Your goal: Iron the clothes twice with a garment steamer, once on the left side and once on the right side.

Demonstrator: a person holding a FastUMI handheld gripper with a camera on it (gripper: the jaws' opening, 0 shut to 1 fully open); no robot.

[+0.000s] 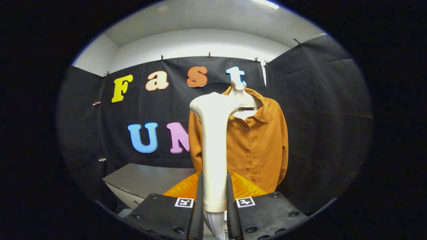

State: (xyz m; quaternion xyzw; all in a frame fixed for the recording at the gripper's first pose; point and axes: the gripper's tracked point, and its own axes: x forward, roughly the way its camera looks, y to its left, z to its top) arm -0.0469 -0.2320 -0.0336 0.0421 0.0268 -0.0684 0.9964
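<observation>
A white garment steamer (214, 146) stands upright between my fingers, its handle clamped by both. My gripper (214, 196) is shut on that handle, and the steamer's head rises up in front of the shirt's left shoulder. Beyond it hangs an orange-brown button shirt (257, 143) on a white hanger (241, 96), against the booth's black cloth wall. The steamer head looks apart from the cloth, though the gap is hard to judge. The steamer hides the shirt's left front panel.
A grey table or box (143, 181) stands low at the left, behind my fingers. An orange translucent object (240, 188) lies just ahead of the fingers, below the shirt's hem. Black cloth walls close in behind and to the right.
</observation>
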